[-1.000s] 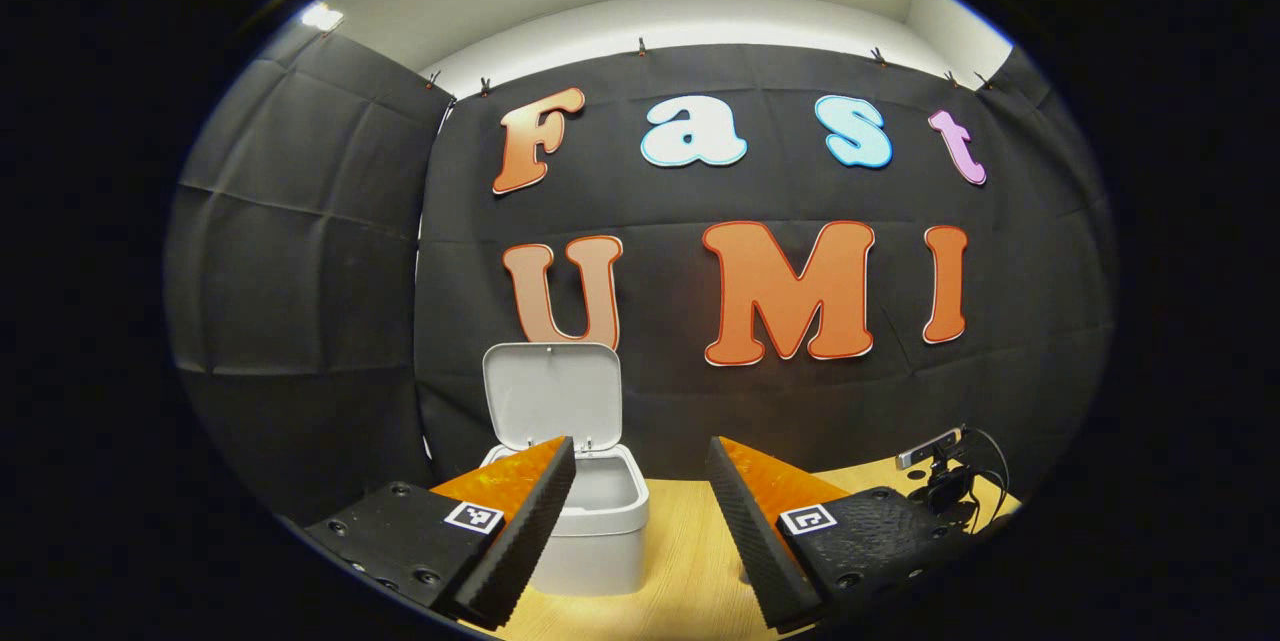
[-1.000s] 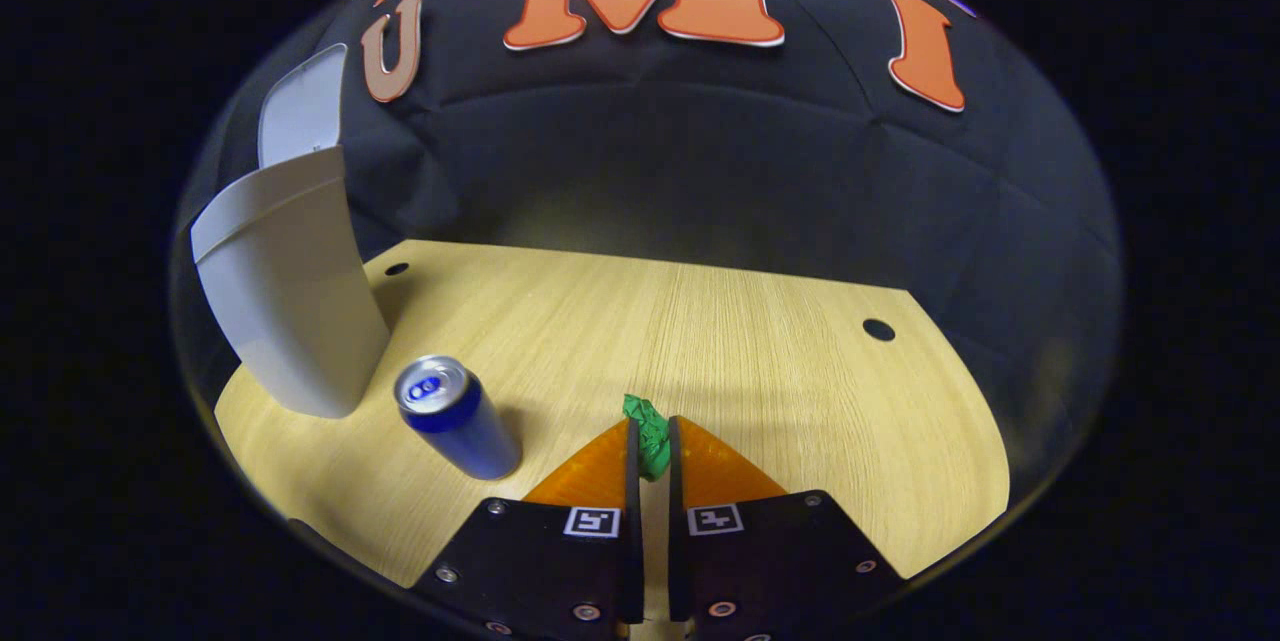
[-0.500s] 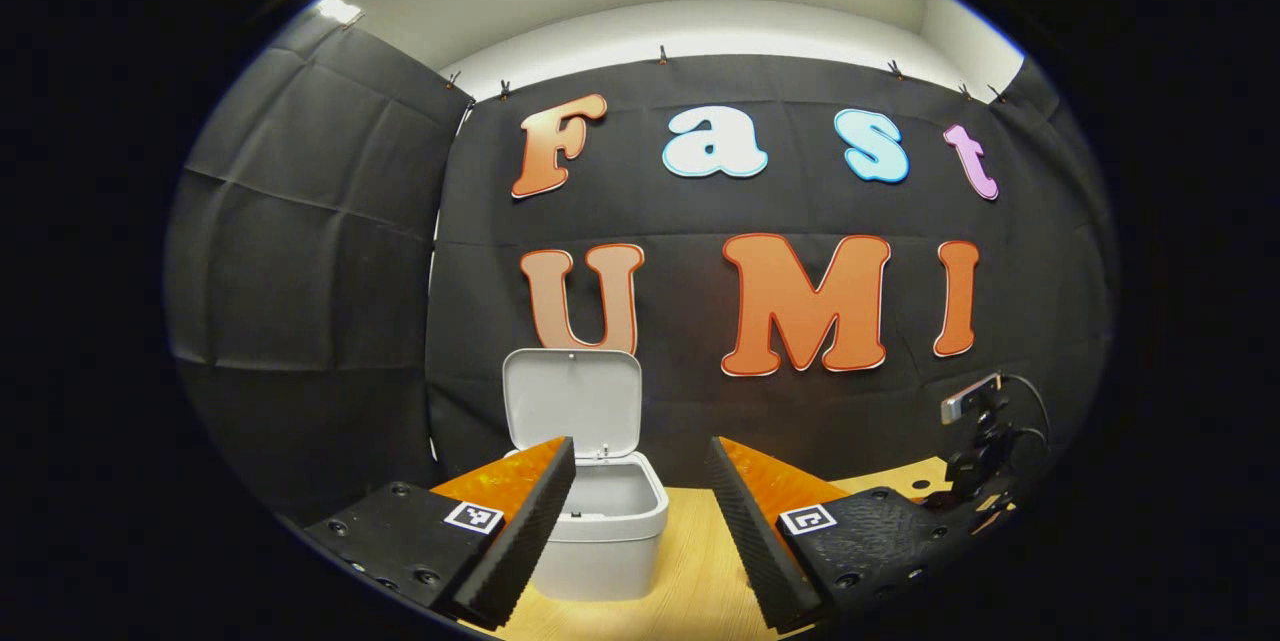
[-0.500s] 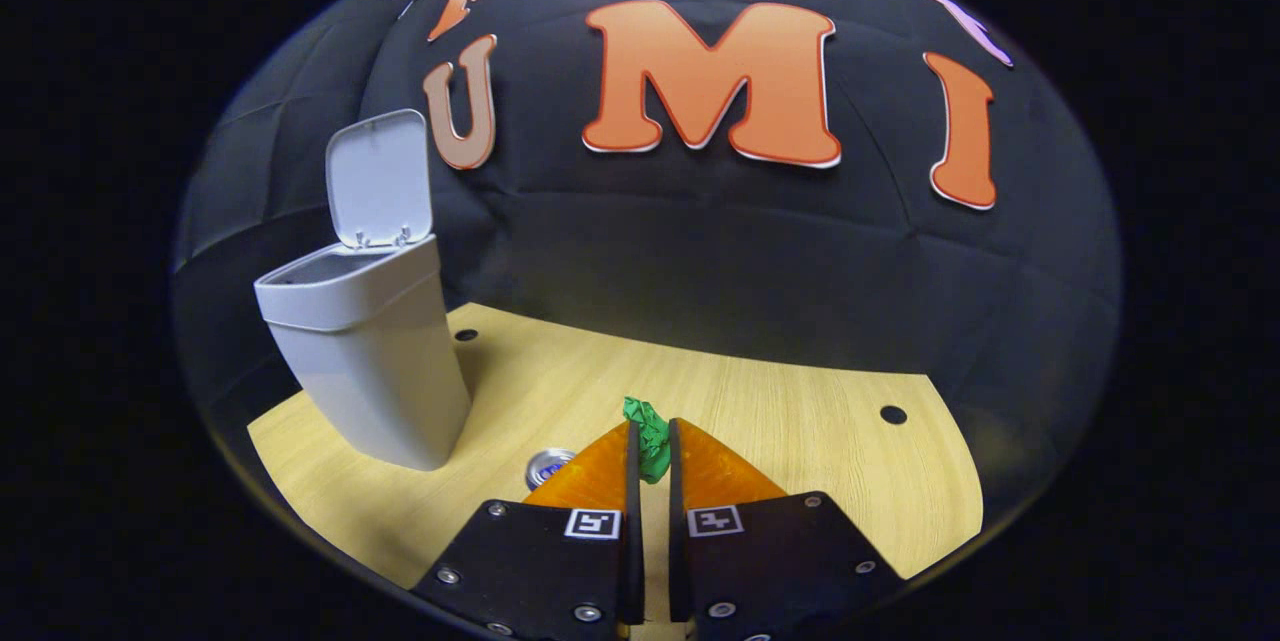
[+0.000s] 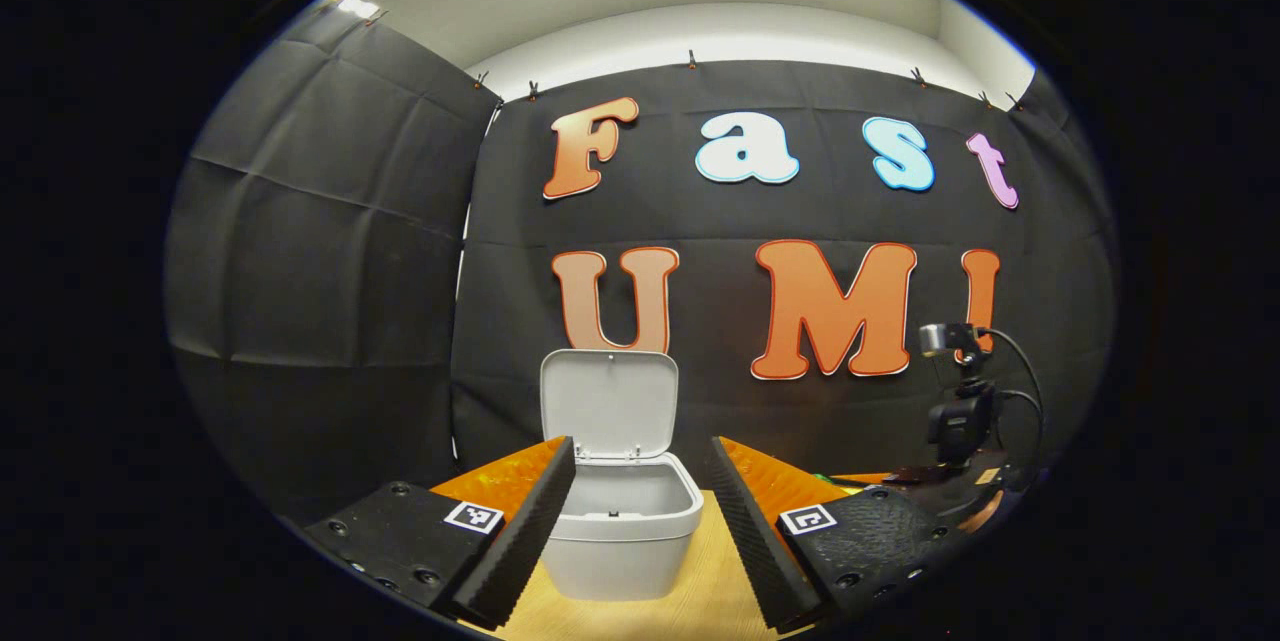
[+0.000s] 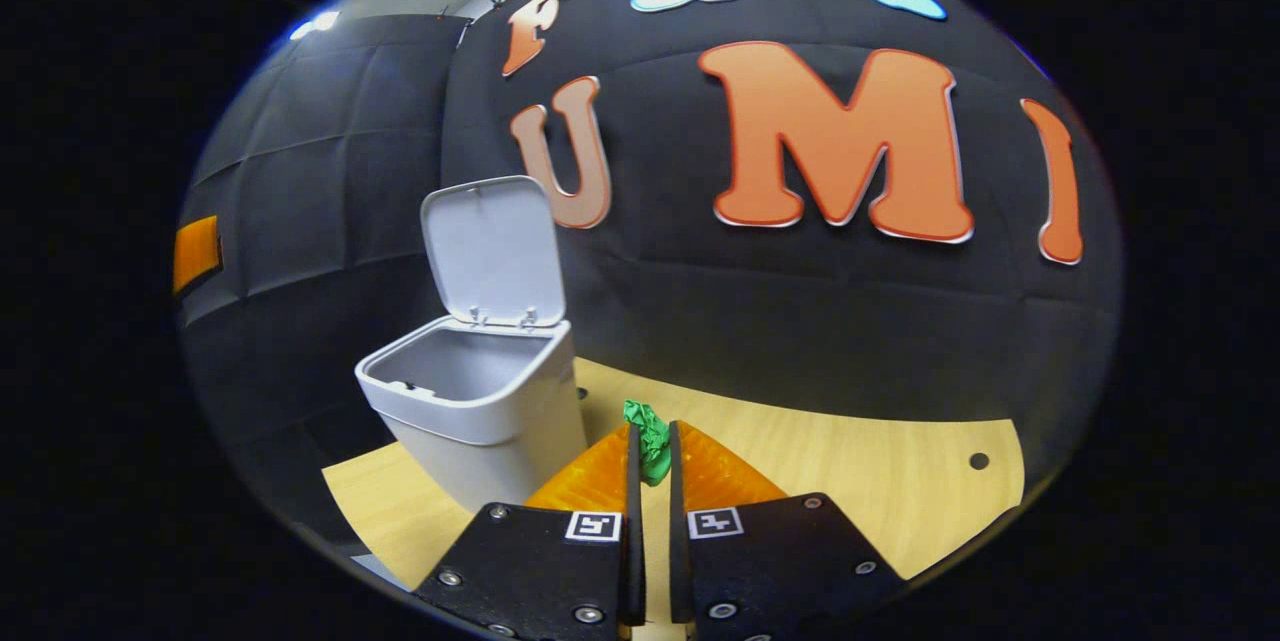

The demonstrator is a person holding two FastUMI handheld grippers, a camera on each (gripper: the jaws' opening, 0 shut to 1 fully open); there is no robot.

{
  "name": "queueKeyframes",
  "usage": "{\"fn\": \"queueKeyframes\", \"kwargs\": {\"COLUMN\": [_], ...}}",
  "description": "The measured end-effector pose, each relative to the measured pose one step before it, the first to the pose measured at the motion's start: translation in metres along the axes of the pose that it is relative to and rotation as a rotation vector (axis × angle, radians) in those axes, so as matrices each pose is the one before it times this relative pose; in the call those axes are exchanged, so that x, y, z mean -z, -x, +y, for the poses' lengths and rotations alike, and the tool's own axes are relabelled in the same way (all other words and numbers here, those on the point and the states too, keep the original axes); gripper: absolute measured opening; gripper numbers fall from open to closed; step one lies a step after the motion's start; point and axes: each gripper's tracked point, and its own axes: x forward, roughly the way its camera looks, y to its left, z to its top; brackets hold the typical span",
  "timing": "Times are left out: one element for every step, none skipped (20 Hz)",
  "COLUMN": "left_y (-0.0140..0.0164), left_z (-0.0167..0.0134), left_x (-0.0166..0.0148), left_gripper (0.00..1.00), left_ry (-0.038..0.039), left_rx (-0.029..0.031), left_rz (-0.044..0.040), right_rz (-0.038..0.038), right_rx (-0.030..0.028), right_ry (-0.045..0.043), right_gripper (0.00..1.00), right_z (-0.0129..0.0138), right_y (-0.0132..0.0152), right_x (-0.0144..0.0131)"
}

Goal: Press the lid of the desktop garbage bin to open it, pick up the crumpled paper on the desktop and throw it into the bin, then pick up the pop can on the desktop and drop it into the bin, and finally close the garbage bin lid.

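1. Right claw [image 6: 651,451] clamped on green crumpled paper [image 6: 650,439], off the worktop [image 6: 850,461], beside the bin [image 6: 480,401], not over its mouth.
2. Lid [image 6: 492,249] upright; bin near the worktop's back-left corner.
3. Left claw [image 5: 640,511] spread wide, holding nothing.
4. Early release: likely drop short onto the worktop.
5. Low carry: possible knock against the rim, tipping the light bin.
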Motion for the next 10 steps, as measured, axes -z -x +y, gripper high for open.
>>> {"fn": "queueKeyframes", "kwargs": {"left_y": [0.00109,0.002,0.00195,0.00152,0.00193,0.00152,0.00121,0.00218,0.00154,0.0003], "left_z": [0.00583,0.00721,0.00595,0.00648,0.00567,0.00555,0.00663,0.00511,0.00444,0.00557], "left_x": [0.00045,-0.00081,0.00031,-0.00033,0.00043,0.0,-0.00122,-0.00067,-0.00092,-0.00035], "left_gripper": [0.85,0.85,0.84,0.84,0.84,0.85,0.85,0.85,0.85,0.85], "left_ry": [-0.00108,-0.00081,0.00059,-0.00013,-0.00158,-0.00339,-0.00163,-0.00275,-0.00209,-0.00119], "left_rx": [-0.0109,-0.01353,-0.0109,-0.01358,-0.01107,-0.01261,-0.01132,-0.01313,-0.01112,-0.01002], "left_rz": [-0.00255,-0.00184,-0.00166,-0.00022,-0.00057,-0.00066,-0.00264,-0.00238,-0.00347,0.00033], "right_rz": [-0.00523,-0.0046,0.00388,0.00045,-0.00331,-0.00529,-0.00299,-0.00236,-0.00375,-0.00039], "right_rx": [-0.02378,-0.02549,-0.02321,-0.02429,-0.01738,-0.01335,-0.0125,-0.01122,-0.00803,-0.00782], "right_ry": [0.00555,0.00724,0.00501,-0.001,-0.00047,-0.00141,-0.00112,-0.00421,-0.00112,-0.00046], "right_gripper": [0.1,0.1,0.1,0.1,0.1,0.1,0.1,0.1,0.1,0.1], "right_z": [0.01414,0.01383,0.01279,0.01283,0.00993,0.00763,0.00769,0.0071,0.00644,0.00529], "right_y": [-0.00785,-0.01043,-0.00967,-0.01011,-0.0094,-0.00882,-0.00871,-0.00832,-0.0079,-0.00689], "right_x": [-0.00631,-0.00523,-0.00388,-0.0056,-0.0065,-0.0057,-0.00504,-0.00375,-0.00396,-0.001]}}
